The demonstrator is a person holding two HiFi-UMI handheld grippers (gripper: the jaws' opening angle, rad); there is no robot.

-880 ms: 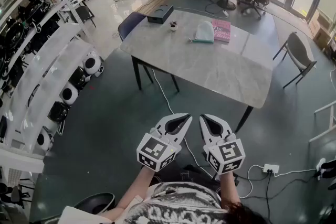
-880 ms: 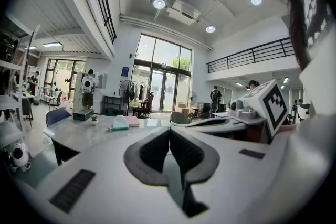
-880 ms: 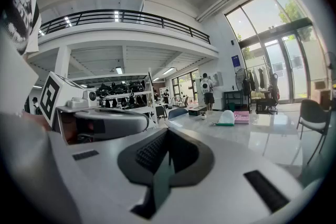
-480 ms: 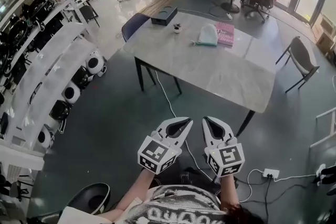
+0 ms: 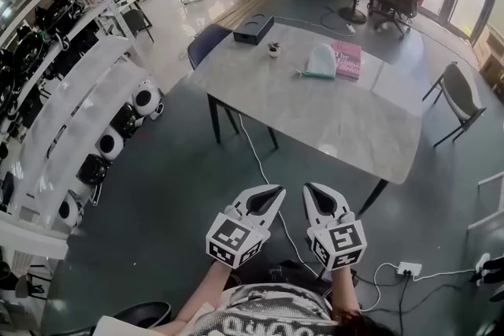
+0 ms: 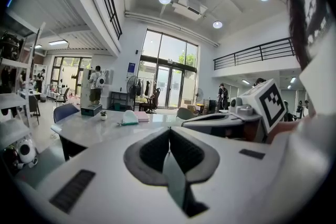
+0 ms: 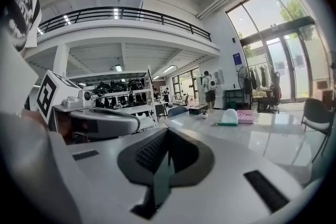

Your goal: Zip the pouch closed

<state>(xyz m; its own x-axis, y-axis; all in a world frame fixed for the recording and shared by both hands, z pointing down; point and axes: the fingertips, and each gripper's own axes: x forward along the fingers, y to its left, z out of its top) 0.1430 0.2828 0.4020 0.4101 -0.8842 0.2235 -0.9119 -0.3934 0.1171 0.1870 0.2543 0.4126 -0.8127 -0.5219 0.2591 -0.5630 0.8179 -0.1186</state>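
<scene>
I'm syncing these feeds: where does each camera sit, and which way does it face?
Head view: on the person's head, looking steeply down at the table, left gripper, right gripper, forearms and shirt.
Left gripper view: on that gripper, along its shut jaws toward the table; right gripper alongside.
Right gripper view: likewise, shut jaws; left gripper alongside.
Shared: all three show the pouch on the table.

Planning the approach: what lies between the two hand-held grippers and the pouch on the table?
In the head view: dark floor crossed by a white cable, then bare tabletop up to the pouch.
</scene>
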